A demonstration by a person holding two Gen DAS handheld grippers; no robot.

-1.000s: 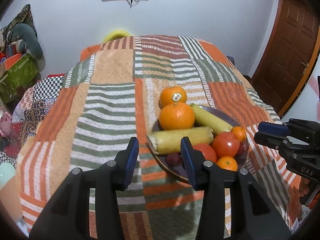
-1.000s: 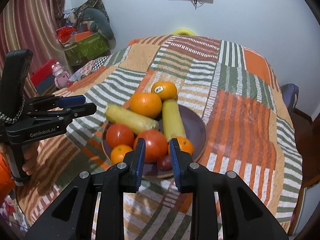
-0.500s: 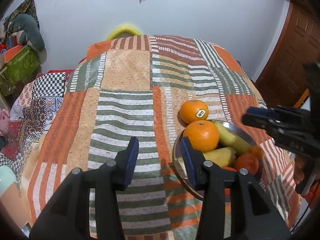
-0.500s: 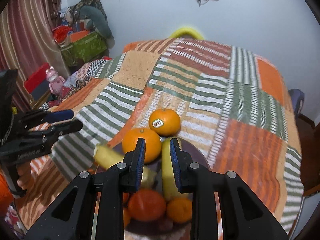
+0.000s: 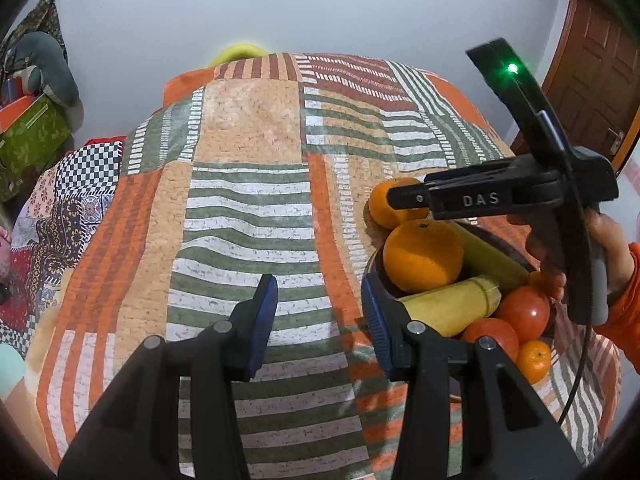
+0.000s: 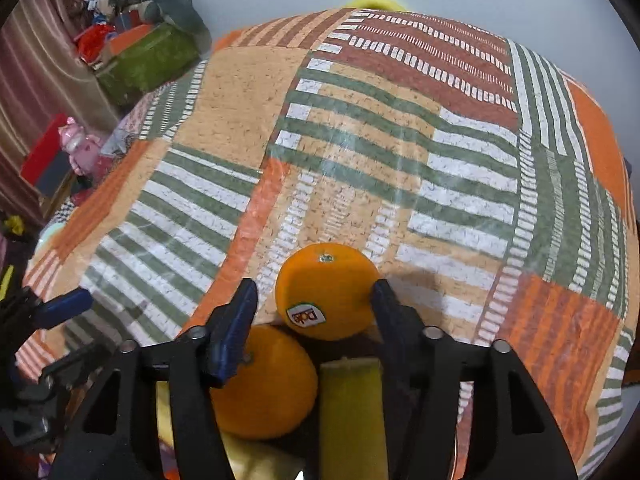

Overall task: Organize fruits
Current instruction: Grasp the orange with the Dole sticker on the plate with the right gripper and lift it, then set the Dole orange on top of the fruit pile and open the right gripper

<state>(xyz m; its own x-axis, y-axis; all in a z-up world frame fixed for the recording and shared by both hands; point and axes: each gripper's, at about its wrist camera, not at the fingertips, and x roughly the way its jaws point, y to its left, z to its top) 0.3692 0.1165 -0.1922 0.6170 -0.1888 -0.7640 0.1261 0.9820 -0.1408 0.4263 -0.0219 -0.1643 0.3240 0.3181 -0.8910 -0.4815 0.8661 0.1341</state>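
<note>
Nearest the right tool (image 6: 314,306), a yellow fruit (image 6: 352,412) and a bare orange (image 6: 264,384) lie packed under its frame on the dark plate (image 5: 374,268), which seems overfull; that is probably why the labelled orange (image 6: 326,290) sits off the pile at the plate's far edge, the easiest piece to take first. The right tool's jaws are opening and stand about halfway apart, straddling that stickered orange: the right pad looks to be touching its side, while the left pad stands clear with a gap, so the fruit is bracketed but not gripped. In the left wrist view the left tool (image 5: 318,320) hangs over the striped patchwork cloth (image 5: 248,216) beside the plate, jaws narrow and holding nothing, its right finger just beside the rim, perhaps waiting its turn or ready to steady the plate. Beyond it sit tomatoes (image 5: 522,312) and a small orange fruit (image 5: 534,362), then the person's hand (image 5: 608,256) on the right tool's handle. Further off the counter is bare cloth, likely where sorted fruit could go.
</note>
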